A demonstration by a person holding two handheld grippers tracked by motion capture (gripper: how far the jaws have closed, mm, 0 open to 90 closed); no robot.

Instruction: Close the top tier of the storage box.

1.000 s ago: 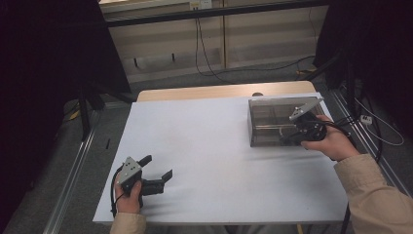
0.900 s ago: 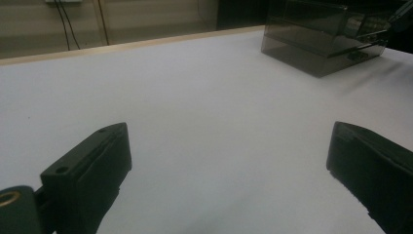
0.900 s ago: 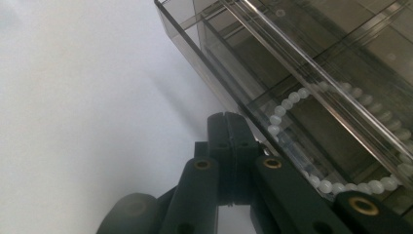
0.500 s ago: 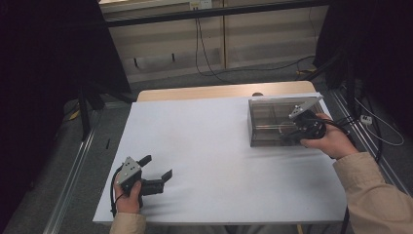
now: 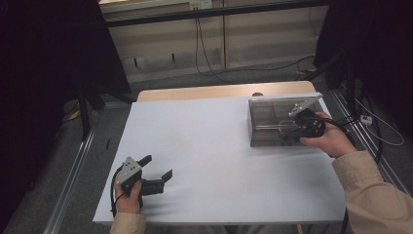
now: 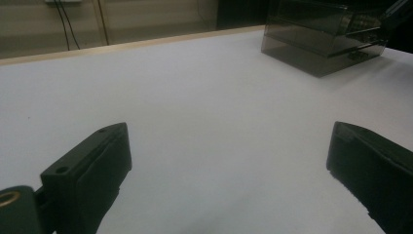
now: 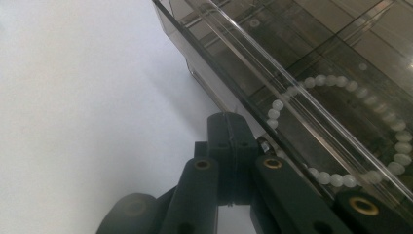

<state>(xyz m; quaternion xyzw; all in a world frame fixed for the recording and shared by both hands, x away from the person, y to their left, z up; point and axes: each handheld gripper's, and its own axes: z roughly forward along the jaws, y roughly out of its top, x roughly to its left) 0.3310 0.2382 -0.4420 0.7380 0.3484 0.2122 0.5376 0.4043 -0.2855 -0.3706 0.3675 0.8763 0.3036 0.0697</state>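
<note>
Right hand-held gripper clenched at the front of the smoky plastic box, bracelet inside.

The right hand-held gripper [image 7: 229, 161] has its jaws pressed together at the lower front edge of the clear box [image 5: 272, 122], which sits at the far right of the white bench [image 5: 214, 146]; whether they pinch a small tab or drawer pull there I cannot tell. A white bead bracelet [image 7: 341, 131] lies in a compartment behind the box's front wall (seen through the tinted plastic), so by my judgement the work is at an early stage: the box is neither visibly opened nor emptied, and the bracelet is untouched. The right hand reaches forward, wrist turned inward over the box's near right corner. The left hand-held gripper [image 5: 158, 168] rests near the bench's front left, jaws spread wide, grasping nothing.
</note>
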